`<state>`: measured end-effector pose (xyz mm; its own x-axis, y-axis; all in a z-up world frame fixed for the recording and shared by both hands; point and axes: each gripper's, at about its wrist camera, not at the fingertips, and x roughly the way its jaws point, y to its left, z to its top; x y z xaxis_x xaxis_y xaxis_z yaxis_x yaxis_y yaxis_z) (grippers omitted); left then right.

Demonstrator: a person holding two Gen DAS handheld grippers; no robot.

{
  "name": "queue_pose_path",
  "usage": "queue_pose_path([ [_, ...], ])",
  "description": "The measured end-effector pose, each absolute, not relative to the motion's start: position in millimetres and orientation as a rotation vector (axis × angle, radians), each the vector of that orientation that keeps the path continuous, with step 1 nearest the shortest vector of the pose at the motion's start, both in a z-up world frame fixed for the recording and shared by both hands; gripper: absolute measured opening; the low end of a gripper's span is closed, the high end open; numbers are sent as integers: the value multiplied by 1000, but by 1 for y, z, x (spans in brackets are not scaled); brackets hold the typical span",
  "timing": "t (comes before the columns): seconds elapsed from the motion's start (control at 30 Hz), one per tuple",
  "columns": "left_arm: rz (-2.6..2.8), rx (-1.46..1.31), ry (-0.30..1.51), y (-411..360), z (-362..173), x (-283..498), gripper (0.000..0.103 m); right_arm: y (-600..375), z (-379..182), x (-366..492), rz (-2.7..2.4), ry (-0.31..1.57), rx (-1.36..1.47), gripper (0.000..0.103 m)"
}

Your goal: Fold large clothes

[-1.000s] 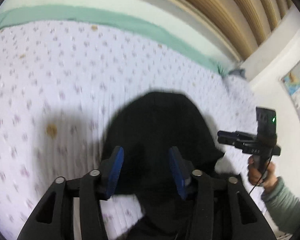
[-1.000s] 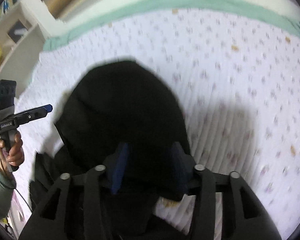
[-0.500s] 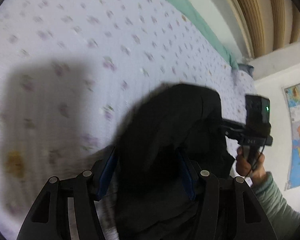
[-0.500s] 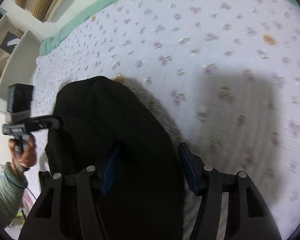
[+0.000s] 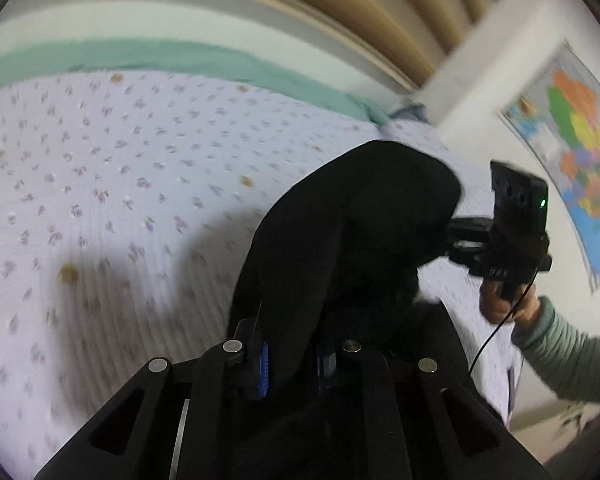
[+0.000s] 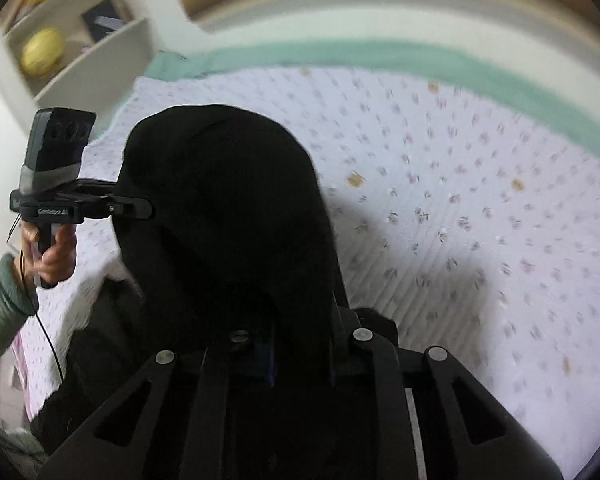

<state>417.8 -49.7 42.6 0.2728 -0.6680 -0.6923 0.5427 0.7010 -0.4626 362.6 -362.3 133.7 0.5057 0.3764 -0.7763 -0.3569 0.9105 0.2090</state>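
Note:
A large black garment hangs lifted above the bed between both grippers; it also fills the middle of the right wrist view. My left gripper is shut on one edge of the cloth, its blue pads close together. My right gripper is shut on the other edge, its pads mostly hidden by fabric. Each gripper shows in the other's view: the right one at the garment's right side, the left one at its left side.
The bed carries a white sheet with small purple flowers and a green band along its far edge. A world map hangs on the right wall. A white shelf with a yellow ball stands left.
Both grippers have closed on the black garment and lifted it off the sheet. The views have tilted up, showing the far edge of the bed and the walls.

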Motion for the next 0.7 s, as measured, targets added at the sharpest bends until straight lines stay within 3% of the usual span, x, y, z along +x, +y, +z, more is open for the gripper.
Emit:
queue_pose_path([
  [0.27, -769, 42, 1015, -58, 60, 292, 16, -335, 166, 235, 376, 896, -18, 21],
  [0.5, -748, 89, 1078, -59, 39, 225, 19, -316, 136, 160, 320, 964, 7, 21],
  [0.7, -653, 123, 1210, -61, -18, 179, 20, -299, 92, 108, 298, 1070, 16, 25],
])
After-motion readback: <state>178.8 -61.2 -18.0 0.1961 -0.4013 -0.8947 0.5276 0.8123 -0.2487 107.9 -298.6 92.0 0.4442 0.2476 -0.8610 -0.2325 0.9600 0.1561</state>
